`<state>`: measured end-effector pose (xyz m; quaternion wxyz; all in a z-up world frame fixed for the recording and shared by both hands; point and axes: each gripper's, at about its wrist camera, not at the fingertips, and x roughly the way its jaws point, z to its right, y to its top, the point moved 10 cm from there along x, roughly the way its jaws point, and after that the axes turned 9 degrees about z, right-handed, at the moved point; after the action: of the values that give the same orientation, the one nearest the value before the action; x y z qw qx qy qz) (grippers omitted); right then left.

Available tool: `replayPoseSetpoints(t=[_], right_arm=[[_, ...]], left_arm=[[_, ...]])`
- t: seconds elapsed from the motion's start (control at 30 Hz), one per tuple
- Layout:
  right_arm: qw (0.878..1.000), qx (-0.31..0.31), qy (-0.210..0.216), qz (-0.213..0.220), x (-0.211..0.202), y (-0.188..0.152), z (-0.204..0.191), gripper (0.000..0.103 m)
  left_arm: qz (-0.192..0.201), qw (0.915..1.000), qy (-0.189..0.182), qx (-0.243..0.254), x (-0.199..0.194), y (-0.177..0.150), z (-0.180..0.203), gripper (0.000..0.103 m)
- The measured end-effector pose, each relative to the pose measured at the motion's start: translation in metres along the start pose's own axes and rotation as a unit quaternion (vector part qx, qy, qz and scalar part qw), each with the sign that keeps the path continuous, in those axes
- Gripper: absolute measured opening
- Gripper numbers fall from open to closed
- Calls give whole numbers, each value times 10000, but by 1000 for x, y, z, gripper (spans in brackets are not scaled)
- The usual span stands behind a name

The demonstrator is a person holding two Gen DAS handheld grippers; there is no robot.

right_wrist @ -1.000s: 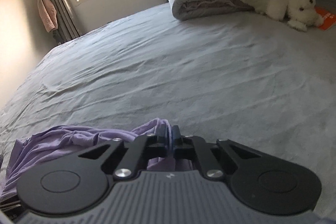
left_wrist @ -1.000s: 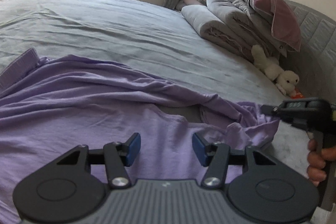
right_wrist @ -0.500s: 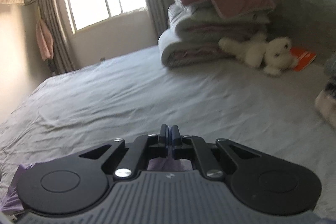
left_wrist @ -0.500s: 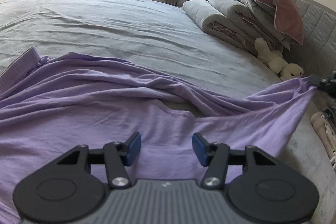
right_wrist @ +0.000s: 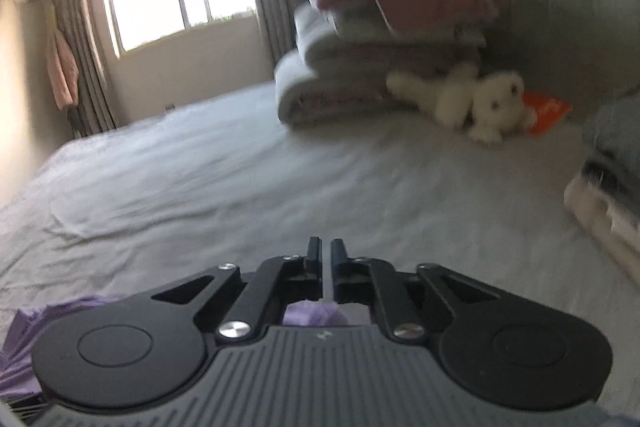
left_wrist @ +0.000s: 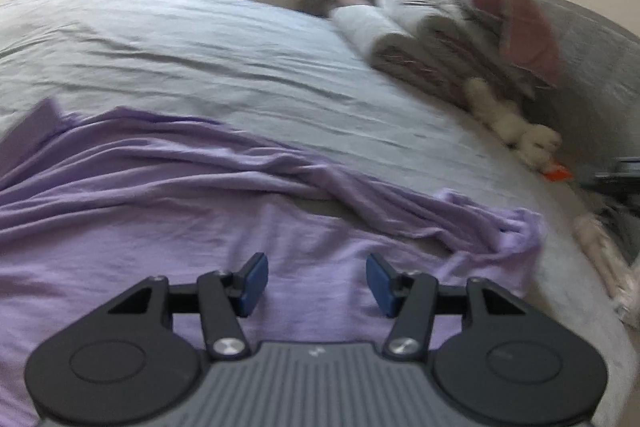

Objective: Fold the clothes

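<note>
Crumpled lilac cotton garment (left_wrist: 168, 227) on grey bedsheet (left_wrist: 200, 39), left gripper (left_wrist: 316, 279) jaws wide, empty, above it, right gripper (right_wrist: 326, 255) jaws opening, narrow gap, nothing between.

We see one garment (left_wrist: 132, 227), a thin lilac piece of soft jersey, lying spread on the bed (left_wrist: 200, 39). It is unfolded and far from flat: long creases and ridges run across it from the left toward the right. Its far edge is rumpled into a rope-like roll, and under that roll a dark gap shows where the cloth lifts off the sheet. On the right it tapers into a bunched, crumpled end (left_wrist: 516, 231) that rests near the bed's edge. At far left a flat band (left_wrist: 28, 131) sticks out. The right wrist view shows only small lilac patches (right_wrist: 312, 313).
</note>
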<state>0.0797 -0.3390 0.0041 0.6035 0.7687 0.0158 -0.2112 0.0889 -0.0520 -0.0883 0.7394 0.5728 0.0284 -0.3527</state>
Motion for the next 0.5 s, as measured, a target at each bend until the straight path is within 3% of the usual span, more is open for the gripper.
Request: replayPoseSetpoints(t=[0.2,0.23,0.3,0.37,0.5], right_arm=[[9965,430,-29,-722,21,-29,17,16],[9945,601,52,-861,23,-33,18,20],[9873,1068,364,-1114,27,-40,17,50],[9813,1375,557,-1225,30,-45,14,51],[9858,960,407,-1314,35,-50,5,47]], left_arm=[[-25,9928,-1010,642,-3,-10,51,65],[-43,9901,-1165,777,-4,-13,59,67],[-79,9839,-1453,1042,-5,-20,75,71],[-107,9785,-1605,1291,-5,-28,85,71],[-165,9707,-1645,1742,-1,-41,99,71]])
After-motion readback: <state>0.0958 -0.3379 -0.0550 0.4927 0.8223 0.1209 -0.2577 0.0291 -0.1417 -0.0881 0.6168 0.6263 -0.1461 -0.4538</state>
